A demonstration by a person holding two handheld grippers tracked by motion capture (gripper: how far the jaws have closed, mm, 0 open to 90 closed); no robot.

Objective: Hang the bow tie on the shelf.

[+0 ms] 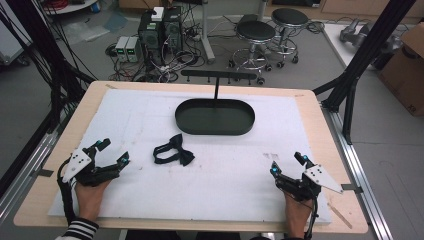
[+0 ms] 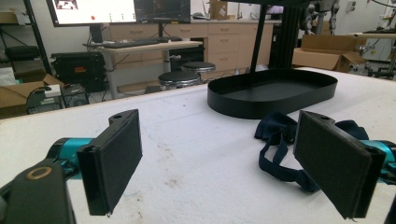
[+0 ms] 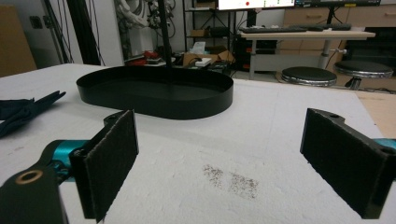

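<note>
**A:** So where was the bow tie [image 1: 173,150] sitting?

**B:** Flat on the white worktop [image 1: 230,175], a bit left of centre, just in front of the black tray [image 1: 215,118] but not touching it. The left gripper [image 1: 112,151] was near it, jaws spread wide with nothing between them. In the left gripper view the tie [image 2: 280,135] lay just past the right-hand jaw, its strap looped toward the camera. The right gripper [image 1: 286,164] sat well apart at the far side, also spread and empty.

**A:** How did you reckon it'd handle?

**B:** Looked like dark soft fabric, so light and floppy, my guess. No stiffness to speak of; the strap would dangle and drag if you lifted by one wing. Not fragile, not slippery either, and those fuzzy pads [image 2: 116,158] should bite cloth fine.

**A:** Where to grab, then?

**B:** I'd have gone for the centre knot, the thickest bit, where the bow keeps its shape. Pinching the thin strap seemed riskier: it lay flat against the worktop, hard to get a jaw under.
</note>
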